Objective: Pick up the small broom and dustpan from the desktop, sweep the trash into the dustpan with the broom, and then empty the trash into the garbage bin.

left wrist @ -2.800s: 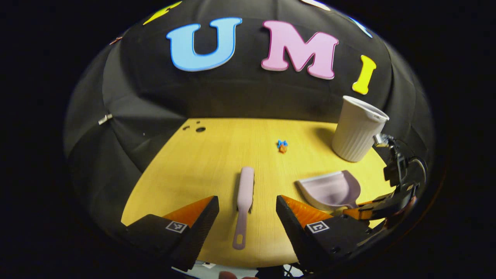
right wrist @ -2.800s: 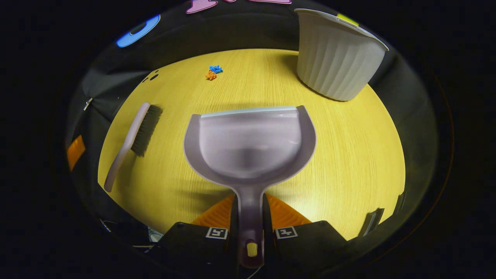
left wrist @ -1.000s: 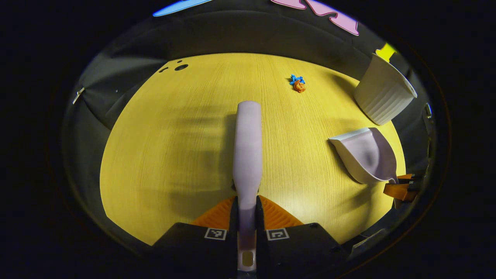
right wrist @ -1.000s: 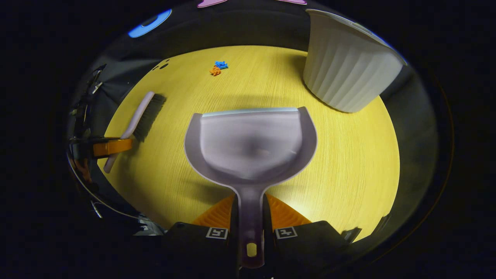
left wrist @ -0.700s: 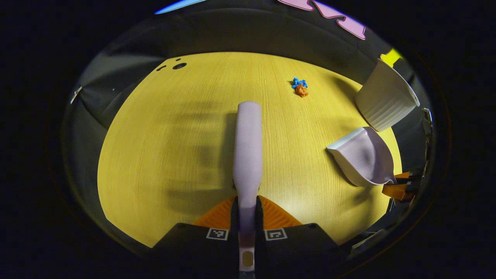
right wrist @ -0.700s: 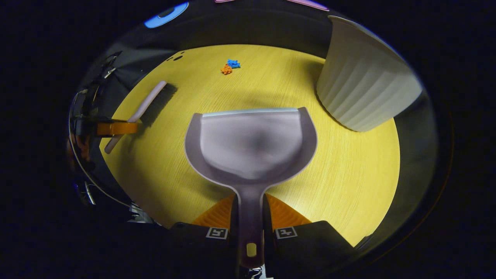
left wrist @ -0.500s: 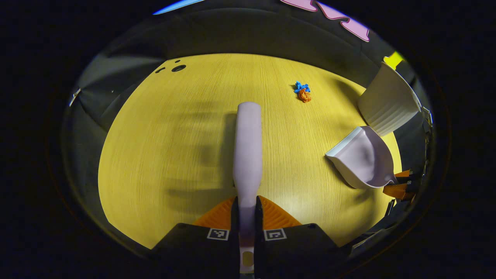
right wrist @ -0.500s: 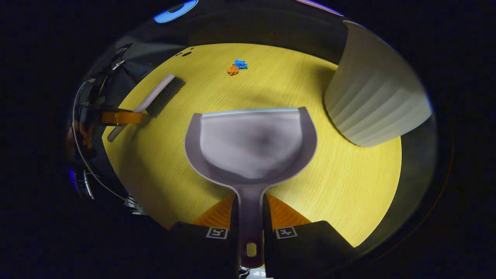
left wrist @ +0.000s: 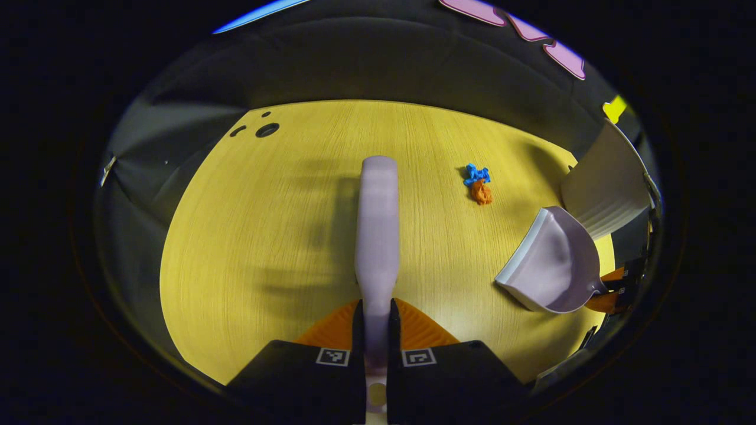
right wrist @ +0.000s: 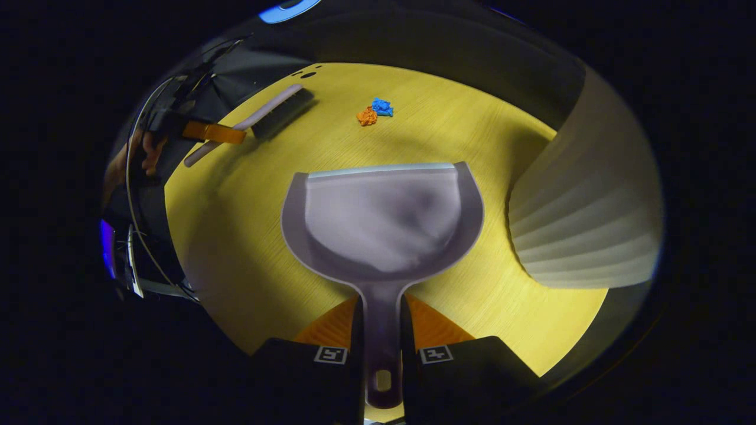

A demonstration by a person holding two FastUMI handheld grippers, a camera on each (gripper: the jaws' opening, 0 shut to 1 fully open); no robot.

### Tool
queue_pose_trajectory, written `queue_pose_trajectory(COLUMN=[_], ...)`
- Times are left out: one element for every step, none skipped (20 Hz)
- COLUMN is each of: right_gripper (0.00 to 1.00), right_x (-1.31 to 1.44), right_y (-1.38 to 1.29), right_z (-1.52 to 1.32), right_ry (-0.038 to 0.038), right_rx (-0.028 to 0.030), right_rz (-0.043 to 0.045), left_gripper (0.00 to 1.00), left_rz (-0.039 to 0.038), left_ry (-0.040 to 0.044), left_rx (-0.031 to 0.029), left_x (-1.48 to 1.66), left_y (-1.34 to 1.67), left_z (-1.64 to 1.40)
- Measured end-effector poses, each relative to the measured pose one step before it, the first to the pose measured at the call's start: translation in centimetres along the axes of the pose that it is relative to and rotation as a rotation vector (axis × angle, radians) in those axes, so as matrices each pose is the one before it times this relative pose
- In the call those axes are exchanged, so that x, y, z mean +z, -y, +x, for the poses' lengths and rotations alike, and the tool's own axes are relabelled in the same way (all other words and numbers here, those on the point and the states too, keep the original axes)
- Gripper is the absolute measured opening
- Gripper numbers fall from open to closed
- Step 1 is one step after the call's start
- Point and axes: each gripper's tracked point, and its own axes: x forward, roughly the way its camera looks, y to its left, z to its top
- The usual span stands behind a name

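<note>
My left gripper (left wrist: 376,330) is shut on the handle of the pale lilac broom (left wrist: 378,224), which points forward over the yellow desktop (left wrist: 248,236). My right gripper (right wrist: 382,339) is shut on the handle of the lilac dustpan (right wrist: 382,218), held above the desk with its lip away from me. The trash, a blue scrap and an orange scrap (left wrist: 478,184), lies ahead and right of the broom; in the right gripper view the trash (right wrist: 373,112) sits beyond the pan's lip. The dustpan (left wrist: 552,262) hangs tilted at the right in the left gripper view. The broom (right wrist: 277,112) shows far left with bristles down.
The white ribbed garbage bin (right wrist: 585,218) stands close on the right of the dustpan; the bin (left wrist: 605,183) is at the desk's far right edge. Small dark holes (left wrist: 266,128) mark the desk's far left corner. A hand (right wrist: 147,153) holds the left gripper.
The left gripper closed on the broom handle and lifted it. Both tools have moved forward and turned toward the trash; the bin has come closer on the right of the dustpan.
</note>
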Motion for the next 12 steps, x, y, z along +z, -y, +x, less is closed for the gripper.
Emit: queue_pose_trajectory(right_gripper=[0.3, 0.3, 0.29, 0.29, 0.29, 0.29, 0.29, 0.29, 0.29, 0.29, 0.29, 0.3], right_x=[0.438, 0.325, 0.276, 0.23, 0.229, -0.026, 0.153, -0.164, -0.033, 0.044, -0.011, -0.036], right_y=[0.251, 0.163, 0.163, 0.024, 0.039, -0.039, -0.008, -0.125, 0.002, -0.05, -0.005, -0.081], right_z=[0.243, 0.148, 0.166, 0.06, 0.141, 0.022, 0.267, 0.257, 0.185, 0.279, 0.122, 0.058], right_ry=[-0.00435, -0.00421, -0.00806, -0.00447, -0.00321, -0.00746, -0.00532, -0.00977, -0.00466, -0.0065, -0.00334, -0.00505], right_rx=[0.00702, 0.00595, 0.00589, 0.00349, 0.00184, 0.00437, 0.00364, 0.00642, 0.00347, 0.0043, 0.00207, 0.00444], right_rz=[-0.00628, -0.0043, -0.00302, -0.0056, -0.00604, -0.00217, 0.00129, 0.00356, 0.00099, 0.00172, 0.00083, 0.0008], left_gripper=[0.18, 0.18, 0.18, 0.18, 0.18, 0.18, 0.18, 0.18, 0.18, 0.18, 0.18, 0.21], left_rz=[0.00843, 0.0115, 0.00865, -0.00006, -0.00032, 0.00728, 0.01696, 0.02555, 0.02957, 0.0318, 0.0328, 0.0313], left_ry=[-0.00028, -0.00367, -0.00242, -0.00364, -0.00253, -0.00255, -0.00218, -0.00221, -0.00236, -0.00233, -0.00493, -0.00132], left_rx=[-0.00408, 0.0009, 0.00068, -0.00744, -0.00987, -0.00342, -0.00134, -0.0007, -0.00342, -0.00453, -0.00576, -0.00695], left_x=[0.654, 0.745, 0.606, 0.703, 0.649, 0.707, 0.823, 0.792, 0.713, 0.771, 0.589, 0.589], left_y=[0.161, 0.117, 0.161, 0.228, 0.434, 0.295, 0.234, 0.257, 0.34, 0.412, 0.47, 0.47], left_z=[0.472, 0.501, 0.56, 0.581, 0.455, 0.448, 0.604, 0.522, 0.422, 0.48, 0.435, 0.289])
